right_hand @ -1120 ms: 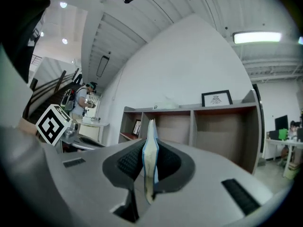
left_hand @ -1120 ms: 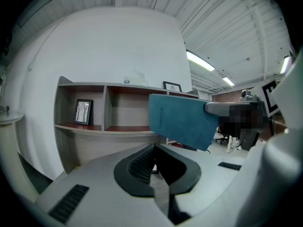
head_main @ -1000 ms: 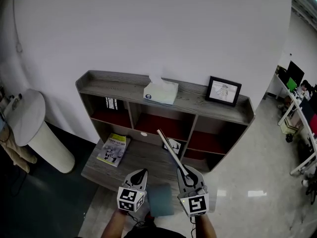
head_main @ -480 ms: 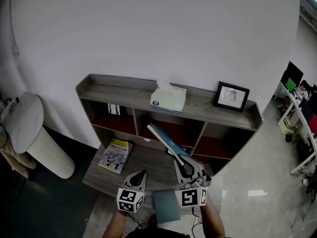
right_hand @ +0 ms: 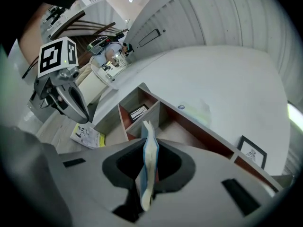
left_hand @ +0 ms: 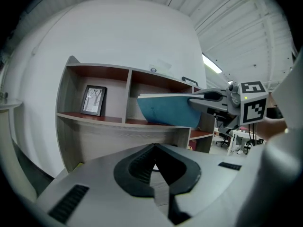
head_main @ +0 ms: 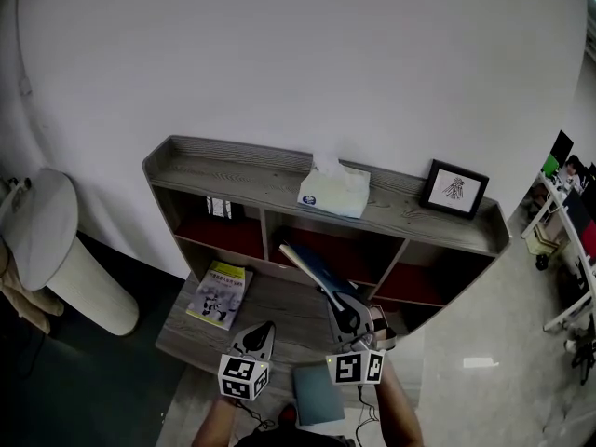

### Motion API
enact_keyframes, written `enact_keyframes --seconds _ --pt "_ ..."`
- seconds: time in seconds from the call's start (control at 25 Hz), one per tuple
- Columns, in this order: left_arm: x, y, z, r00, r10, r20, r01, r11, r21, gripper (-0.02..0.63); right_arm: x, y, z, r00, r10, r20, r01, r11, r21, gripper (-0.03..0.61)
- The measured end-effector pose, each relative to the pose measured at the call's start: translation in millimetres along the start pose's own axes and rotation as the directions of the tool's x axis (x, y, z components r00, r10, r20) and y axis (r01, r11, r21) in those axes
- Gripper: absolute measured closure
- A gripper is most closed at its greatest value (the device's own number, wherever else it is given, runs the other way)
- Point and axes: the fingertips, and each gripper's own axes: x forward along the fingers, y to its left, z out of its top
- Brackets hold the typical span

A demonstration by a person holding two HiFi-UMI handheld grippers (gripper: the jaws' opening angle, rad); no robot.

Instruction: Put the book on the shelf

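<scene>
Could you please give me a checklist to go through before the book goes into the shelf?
1. Grip: the right claw is shut on the blue book: ok.
2. Target: the middle compartment looks empty where it shows: ok.
3. Aim: the book points toward that compartment: ok.
4. Clearance under the compartment's top edge: cannot tell.
5. Left claw: shut, empty, and left of the book's path: ok.
6. Yellow magazine: lies on the lower ledge, left of the path: ok.
</scene>
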Motion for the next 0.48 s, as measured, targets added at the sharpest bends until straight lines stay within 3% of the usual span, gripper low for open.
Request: enact_keyframes --seconds 0.48 --pt "20 17 -13 0.999 -0.004 -0.032 0.003 1.000 -0.029 0.607 36 19 -30 0.999 0.040 -0.029 -0.043 0.992 -0.122 0.509"
